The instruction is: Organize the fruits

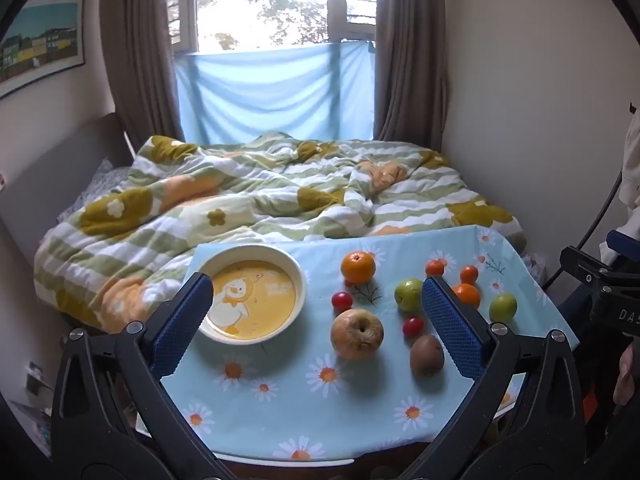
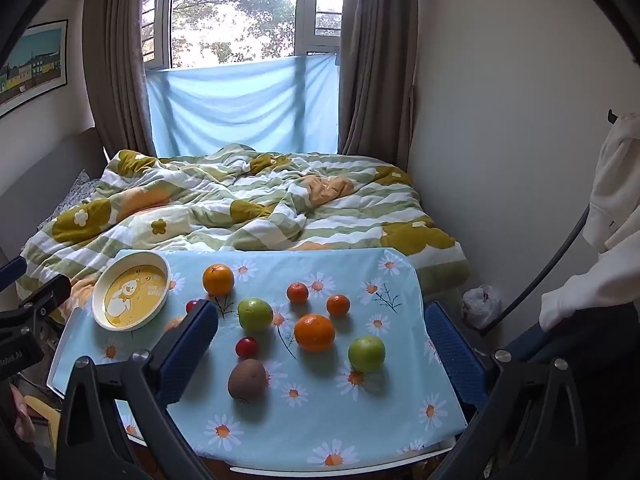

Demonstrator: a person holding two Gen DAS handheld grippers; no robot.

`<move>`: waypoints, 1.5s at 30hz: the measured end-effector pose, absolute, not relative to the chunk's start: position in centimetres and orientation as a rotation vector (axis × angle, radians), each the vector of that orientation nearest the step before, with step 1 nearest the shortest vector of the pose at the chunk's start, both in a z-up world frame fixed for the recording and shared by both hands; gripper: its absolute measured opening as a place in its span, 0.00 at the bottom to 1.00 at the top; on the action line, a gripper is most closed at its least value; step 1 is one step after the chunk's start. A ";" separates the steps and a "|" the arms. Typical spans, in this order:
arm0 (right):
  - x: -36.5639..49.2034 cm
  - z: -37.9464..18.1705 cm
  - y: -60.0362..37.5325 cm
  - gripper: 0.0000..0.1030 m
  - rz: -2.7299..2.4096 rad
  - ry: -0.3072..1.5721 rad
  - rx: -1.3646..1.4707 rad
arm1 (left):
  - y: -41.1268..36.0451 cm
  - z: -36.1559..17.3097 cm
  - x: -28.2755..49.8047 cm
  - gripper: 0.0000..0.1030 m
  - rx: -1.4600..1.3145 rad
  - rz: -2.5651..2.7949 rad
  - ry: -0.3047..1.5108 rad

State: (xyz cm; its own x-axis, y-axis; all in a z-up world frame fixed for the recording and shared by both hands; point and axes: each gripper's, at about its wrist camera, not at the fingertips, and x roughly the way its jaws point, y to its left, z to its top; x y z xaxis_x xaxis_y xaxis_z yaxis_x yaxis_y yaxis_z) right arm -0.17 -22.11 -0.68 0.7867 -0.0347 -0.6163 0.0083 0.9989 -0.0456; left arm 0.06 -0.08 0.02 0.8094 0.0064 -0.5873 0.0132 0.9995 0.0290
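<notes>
Both my left gripper (image 1: 316, 312) and right gripper (image 2: 320, 344) hang released above the daisy tablecloth (image 1: 280, 408), fruit scattered right of the yellow duck bowl (image 1: 256, 292).

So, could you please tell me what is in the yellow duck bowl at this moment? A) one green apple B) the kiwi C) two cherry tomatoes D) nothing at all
D: the yellow duck bowl shows only its printed duck, while every fruit, such as the kiwi and the wrinkled apple, lies out on the daisy tablecloth.
</notes>
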 end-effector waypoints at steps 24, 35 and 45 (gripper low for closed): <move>-0.9 -0.2 -22.5 1.00 -0.018 0.659 -0.034 | -0.3 1.0 -1.3 1.00 0.030 0.005 0.601; -1.2 0.0 -22.5 1.00 -0.017 0.657 -0.033 | -0.3 1.2 -1.4 1.00 0.031 0.004 0.598; -1.6 0.4 -22.4 1.00 -0.014 0.654 -0.030 | -0.7 1.8 -1.8 1.00 0.035 0.006 0.589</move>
